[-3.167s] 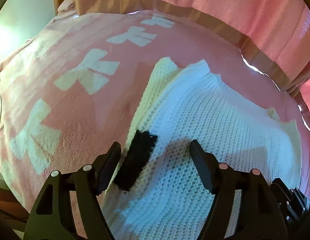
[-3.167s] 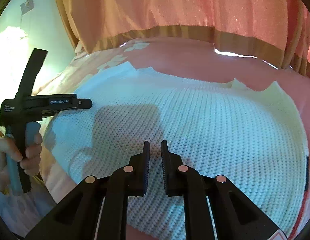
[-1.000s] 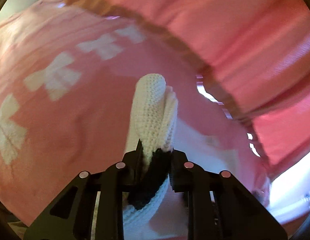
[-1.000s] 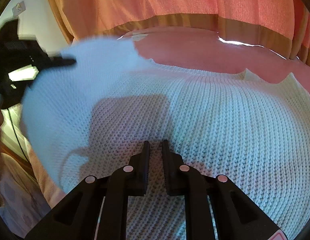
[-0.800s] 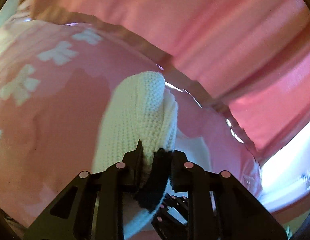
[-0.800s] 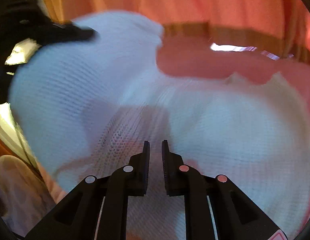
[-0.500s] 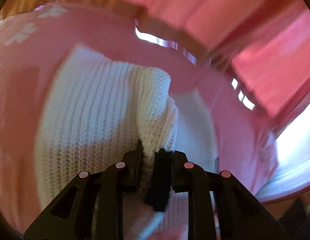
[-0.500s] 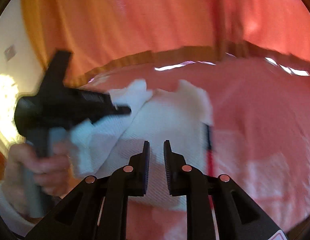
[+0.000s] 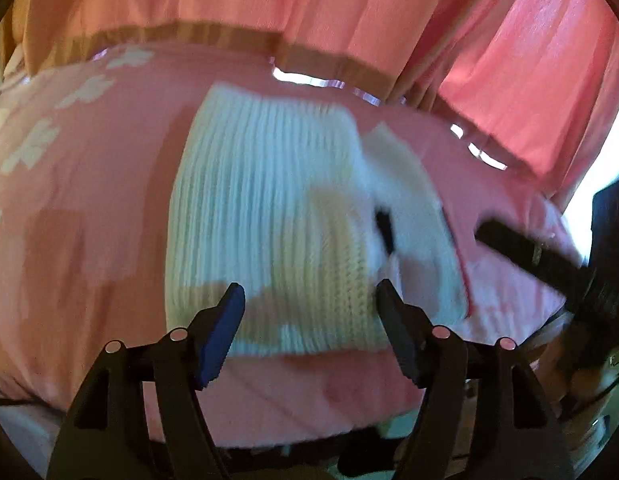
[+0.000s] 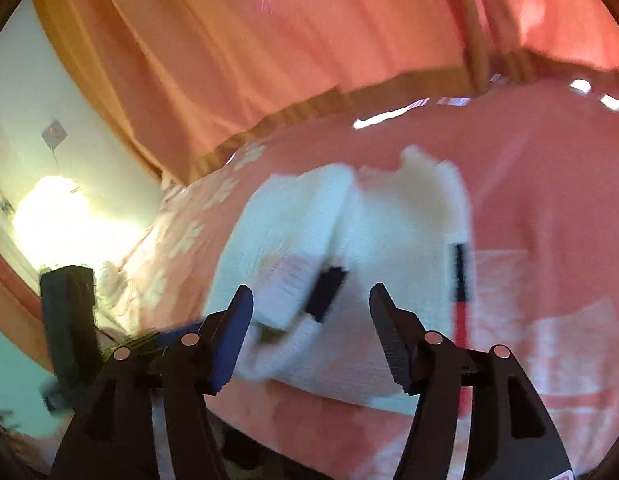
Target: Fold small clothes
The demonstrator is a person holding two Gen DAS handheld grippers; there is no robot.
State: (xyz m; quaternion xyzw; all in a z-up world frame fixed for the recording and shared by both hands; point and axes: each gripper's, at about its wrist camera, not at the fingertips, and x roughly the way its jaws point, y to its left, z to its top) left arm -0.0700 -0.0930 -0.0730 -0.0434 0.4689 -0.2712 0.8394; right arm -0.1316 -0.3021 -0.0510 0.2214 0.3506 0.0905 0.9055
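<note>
Jaws of the left gripper [image 9: 309,330] are opening wide, nothing pinched; the white knit garment [image 9: 269,216] lies folded on the pink blanket [image 9: 89,208] just beyond the tips, toward twelve o'clock. The right gripper [image 10: 311,330] is likewise spreading, its pads clear of the garment [image 10: 369,240]. A black trim patch [image 10: 327,292], blurred, shows on the fold. Coral curtains [image 9: 349,8] hang behind.

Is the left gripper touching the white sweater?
Apart. In the left wrist view the left gripper has opening jaws, both fingers clear of the white sweater lying beyond them.
</note>
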